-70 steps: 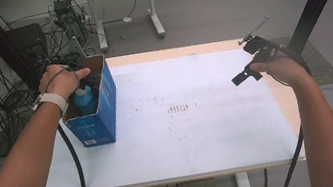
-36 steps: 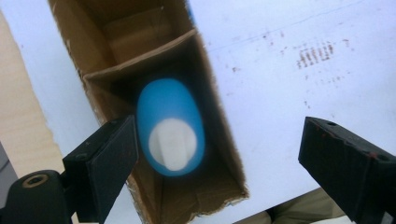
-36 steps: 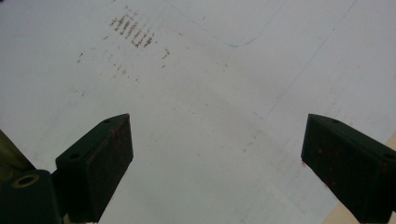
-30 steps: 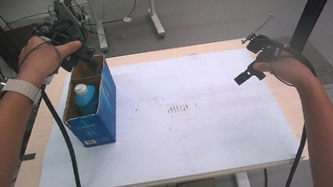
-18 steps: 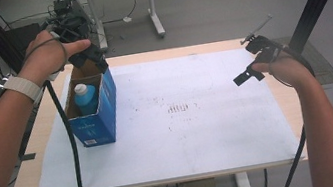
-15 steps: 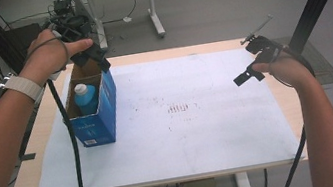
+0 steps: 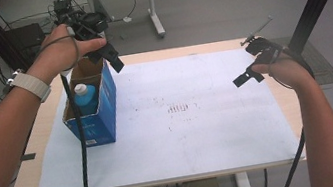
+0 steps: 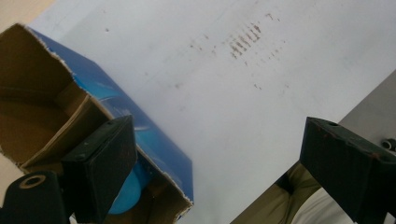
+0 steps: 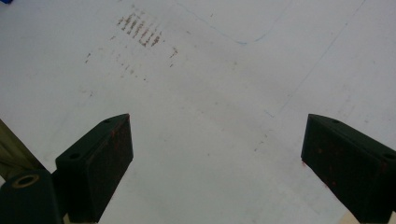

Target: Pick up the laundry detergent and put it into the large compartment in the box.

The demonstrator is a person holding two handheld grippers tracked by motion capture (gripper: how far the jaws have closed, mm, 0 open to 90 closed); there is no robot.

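1. At the far left of the high view, the person's left forearm, with a pale grey watch strap [image 7: 30, 85] at the wrist, reached up and forward over the table's far left corner.
2. The left gripper [image 7: 110, 57] was held in the air above the far end of the open blue cardboard box [image 7: 101, 109]. Its jaws stood wide apart with nothing between them, as the left gripper view also showed [image 8: 219, 172].
3. The box stood upright on the left part of the white sheet [image 7: 184, 121] that covered the light wooden table [image 7: 40, 139]. Its top flaps were open and its brown inside was visible [image 8: 42, 116].
4. A light blue plastic bottle with a white cap [image 7: 83, 97] stood upright inside the box, in the part nearer the person. In the left gripper view, a piece of it showed below the left jaw [image 8: 128, 189].
5. A patch of small brownish marks [image 7: 177, 108] lay near the middle of the sheet, well apart from the box.
6. At the right, the right gripper [image 7: 248, 76] hovered over the sheet's right edge, well apart from the box. Its jaws were spread wide and empty [image 9: 215, 158], above bare sheet.
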